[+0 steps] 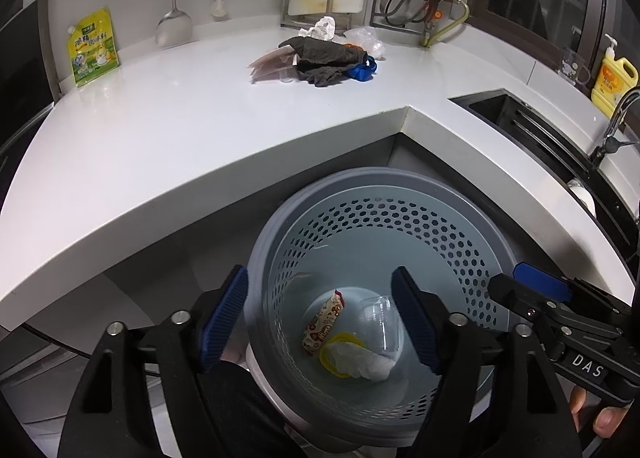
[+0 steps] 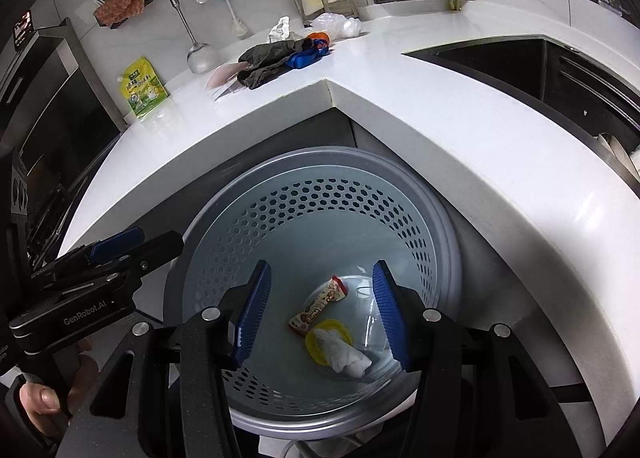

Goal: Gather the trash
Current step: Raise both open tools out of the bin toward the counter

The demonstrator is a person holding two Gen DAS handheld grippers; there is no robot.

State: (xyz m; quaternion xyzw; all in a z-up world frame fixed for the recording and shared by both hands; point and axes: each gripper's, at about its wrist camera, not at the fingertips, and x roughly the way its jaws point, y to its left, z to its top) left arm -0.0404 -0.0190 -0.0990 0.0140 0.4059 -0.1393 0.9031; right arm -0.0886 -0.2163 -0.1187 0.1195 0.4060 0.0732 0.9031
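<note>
A grey perforated trash bin (image 1: 472, 254) (image 2: 224, 274) stands below the counter corner. Inside lie a red-and-white snack wrapper (image 1: 324, 324) (image 2: 318, 308), a yellow lid (image 1: 334, 342) (image 2: 320, 332), a crumpled white tissue (image 1: 362, 362) (image 2: 346, 356) and a clear plastic cup (image 1: 380, 322) (image 2: 376, 322). My left gripper (image 1: 320, 324) is open and empty above the bin's left side. My right gripper (image 2: 320, 314) is open and empty above the bin; it also shows at the right of the left wrist view (image 1: 536, 290).
On the white counter (image 1: 200, 126) (image 2: 440, 106) lie a dark grey cloth (image 1: 326, 60) (image 2: 270, 58), a blue object (image 1: 362, 70) (image 2: 306, 56), crumpled white paper (image 1: 322, 28) (image 2: 280, 28), a clear plastic bag (image 1: 366, 40) (image 2: 336, 24) and a yellow-green pouch (image 1: 92, 46) (image 2: 144, 92). A dark sink (image 1: 532, 126) (image 2: 540, 70) is at the right.
</note>
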